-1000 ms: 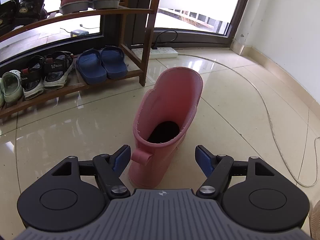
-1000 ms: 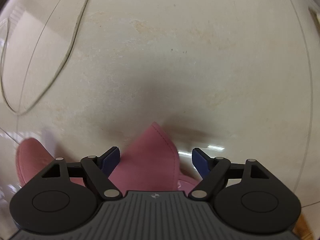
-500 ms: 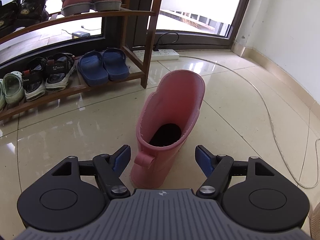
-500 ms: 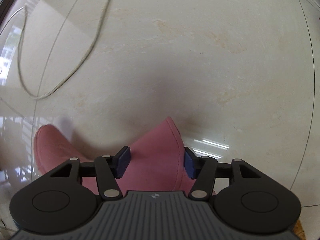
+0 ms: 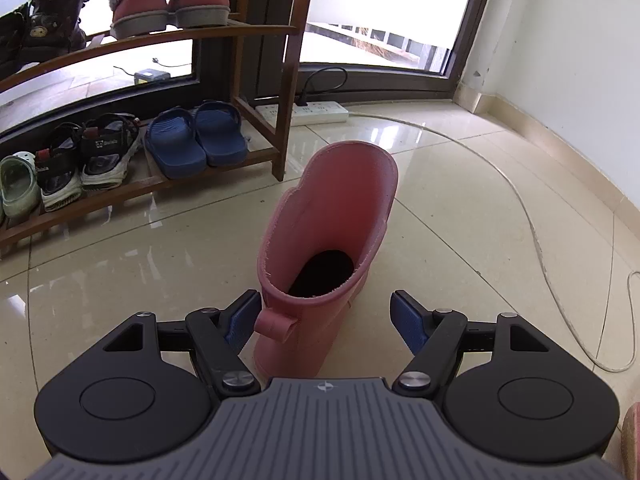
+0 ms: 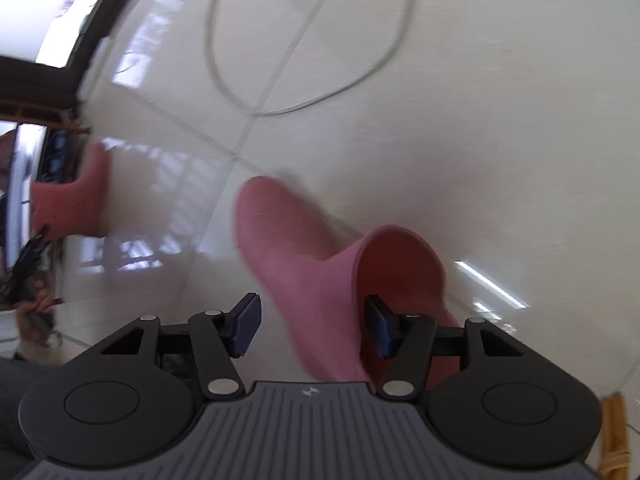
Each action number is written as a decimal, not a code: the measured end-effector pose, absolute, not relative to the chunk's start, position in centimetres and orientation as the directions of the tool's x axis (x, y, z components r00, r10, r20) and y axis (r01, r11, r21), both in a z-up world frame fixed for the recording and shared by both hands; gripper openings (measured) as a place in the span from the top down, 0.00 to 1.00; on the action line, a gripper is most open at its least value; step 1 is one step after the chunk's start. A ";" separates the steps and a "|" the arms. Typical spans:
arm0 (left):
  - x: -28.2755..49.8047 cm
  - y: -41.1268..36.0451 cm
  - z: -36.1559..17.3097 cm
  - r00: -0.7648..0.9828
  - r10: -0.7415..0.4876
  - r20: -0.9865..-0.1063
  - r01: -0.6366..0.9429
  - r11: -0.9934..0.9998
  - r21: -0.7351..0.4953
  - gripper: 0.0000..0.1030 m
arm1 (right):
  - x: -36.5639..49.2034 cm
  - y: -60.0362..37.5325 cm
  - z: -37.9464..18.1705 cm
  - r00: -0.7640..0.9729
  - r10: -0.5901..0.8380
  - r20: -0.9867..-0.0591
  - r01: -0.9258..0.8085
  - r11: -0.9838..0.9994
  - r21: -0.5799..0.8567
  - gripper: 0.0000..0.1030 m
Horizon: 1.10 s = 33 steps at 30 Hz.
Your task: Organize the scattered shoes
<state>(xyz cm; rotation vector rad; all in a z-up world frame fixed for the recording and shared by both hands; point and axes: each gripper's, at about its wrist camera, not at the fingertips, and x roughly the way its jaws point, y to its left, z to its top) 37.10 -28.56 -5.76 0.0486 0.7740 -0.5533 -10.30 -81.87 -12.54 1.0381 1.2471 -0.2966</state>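
Pink boot (image 6: 316, 280) straddled by right tongs (image 6: 314, 326), angled steeply floorward

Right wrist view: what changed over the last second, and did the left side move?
The right gripper closed around the shaft of a pink boot, then lifted and rolled it off the floor. The left gripper stayed open, unmoved, at the standing pink boot.

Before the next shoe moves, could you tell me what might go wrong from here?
1. The tilted pink boot hangs skewed in the right gripper, one finger inside its shaft; it could slip.
2. The left gripper stands open around the upright pink boot; a nudge might topple it.
3. The white cable loops across the floor and could snag.
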 end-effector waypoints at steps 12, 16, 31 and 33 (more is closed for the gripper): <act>37.5 -27.9 -6.0 0.590 -0.445 -0.674 0.481 0.864 -0.150 0.29 | -5.9 -80.8 -14.5 0.312 0.283 -0.907 0.781 0.467 0.414 0.65; 38.0 -27.5 -6.3 0.592 -0.435 -0.679 0.469 0.871 -0.149 0.29 | -5.4 -79.8 -14.0 0.406 0.311 -0.859 0.780 0.373 0.503 0.86; 37.9 -27.2 -6.3 0.602 -0.433 -0.671 0.477 0.869 -0.133 0.29 | 8.9 -75.7 -12.3 0.556 0.383 -0.738 0.645 0.361 0.673 0.83; 37.9 -27.0 -6.3 0.602 -0.432 -0.671 0.472 0.871 -0.137 0.29 | 11.8 -74.9 -12.4 0.564 0.403 -0.720 0.626 0.360 0.692 0.82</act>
